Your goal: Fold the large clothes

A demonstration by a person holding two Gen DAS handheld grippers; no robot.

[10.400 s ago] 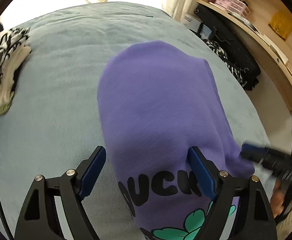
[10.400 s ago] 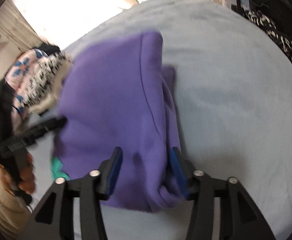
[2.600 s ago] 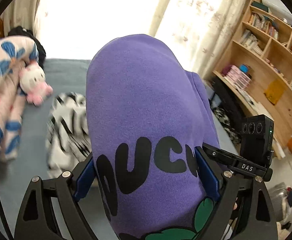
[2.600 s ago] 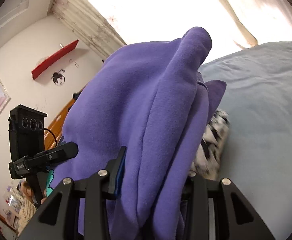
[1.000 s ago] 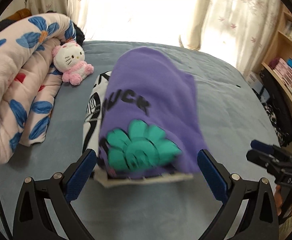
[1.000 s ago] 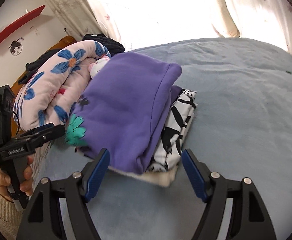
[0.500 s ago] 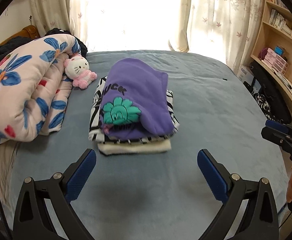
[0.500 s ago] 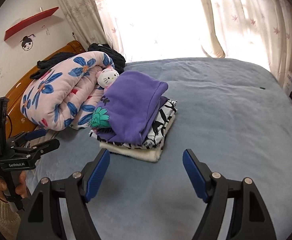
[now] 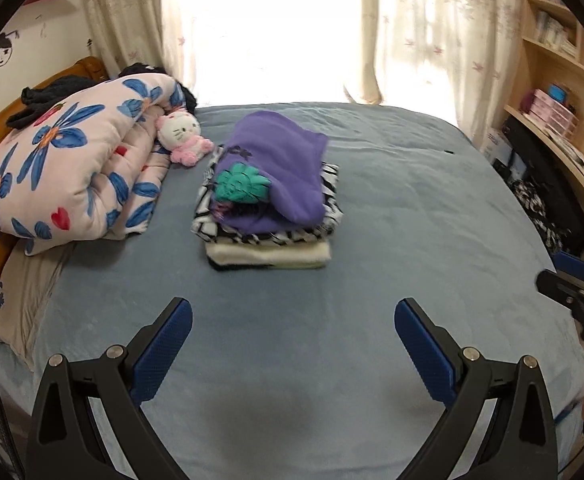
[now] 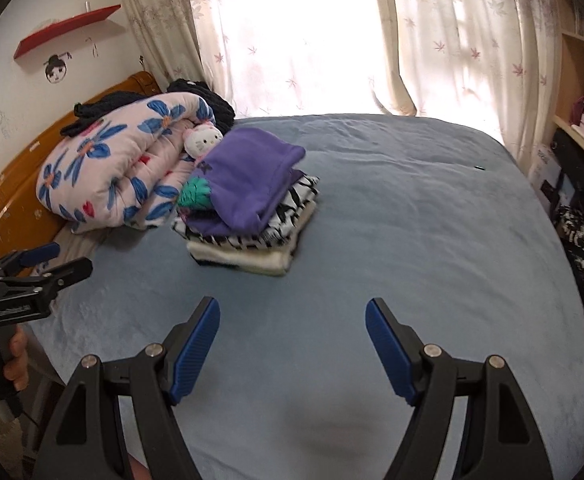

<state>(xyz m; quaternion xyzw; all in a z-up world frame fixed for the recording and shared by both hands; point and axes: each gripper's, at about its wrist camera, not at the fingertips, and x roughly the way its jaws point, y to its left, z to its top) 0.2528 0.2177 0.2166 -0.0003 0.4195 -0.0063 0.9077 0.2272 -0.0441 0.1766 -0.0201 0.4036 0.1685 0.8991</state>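
A folded purple sweatshirt (image 9: 280,168) with a green print lies on top of a stack of folded clothes (image 9: 268,236) on the blue bed (image 9: 411,220). It also shows in the right wrist view (image 10: 252,184), on the same stack (image 10: 252,248). My left gripper (image 9: 292,320) is open and empty, well back from the stack above the bed's near part. My right gripper (image 10: 292,320) is open and empty, also well back. Each gripper shows at the edge of the other's view, the right one (image 9: 571,280) and the left one (image 10: 40,268).
A rolled floral quilt (image 9: 72,168) and a small plush cat (image 9: 180,136) lie left of the stack by the wooden headboard (image 10: 24,192). Curtains (image 10: 311,40) hang behind the bed. Shelves (image 9: 563,120) and dark bags (image 9: 543,208) stand along the right side.
Both grippers let go of the purple sweatshirt on the stack, opened wide and pulled back from it. The stack now looks smaller and farther away.
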